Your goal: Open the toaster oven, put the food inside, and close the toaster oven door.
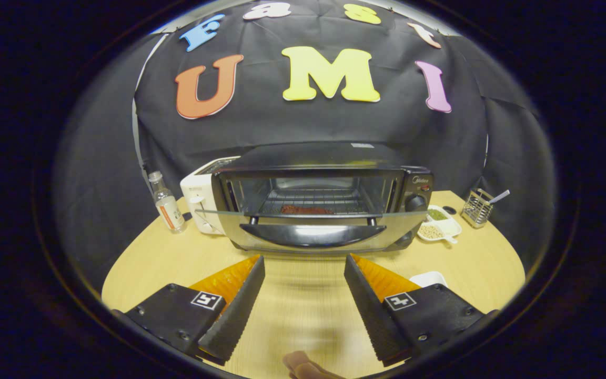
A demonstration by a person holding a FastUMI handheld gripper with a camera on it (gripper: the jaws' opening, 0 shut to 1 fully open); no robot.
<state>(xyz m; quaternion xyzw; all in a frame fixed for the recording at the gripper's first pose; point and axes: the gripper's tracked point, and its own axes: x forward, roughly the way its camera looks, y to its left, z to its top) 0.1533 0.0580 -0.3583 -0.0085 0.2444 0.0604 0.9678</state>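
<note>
With the gripper [304,263] spread wide and empty just before the black glass-fronted toaster oven [316,202] at the round wooden desk's [303,300] far edge, its lowered door [313,231] may slam if pushed carelessly over the reddish-brown food [306,209] on the rack.

Handheld gripper [304,260] showing two wedge-shaped fingers [237,305] with ridged, serrated inner faces, each carrying a square black-and-white marker tag, blocky mounts bearing small screws, fingers standing apart, a fingertip peeking in beneath

Evenly lit from above, soft glare across the glass oven door [311,223]; fisheye bending everything at the edges.
</note>
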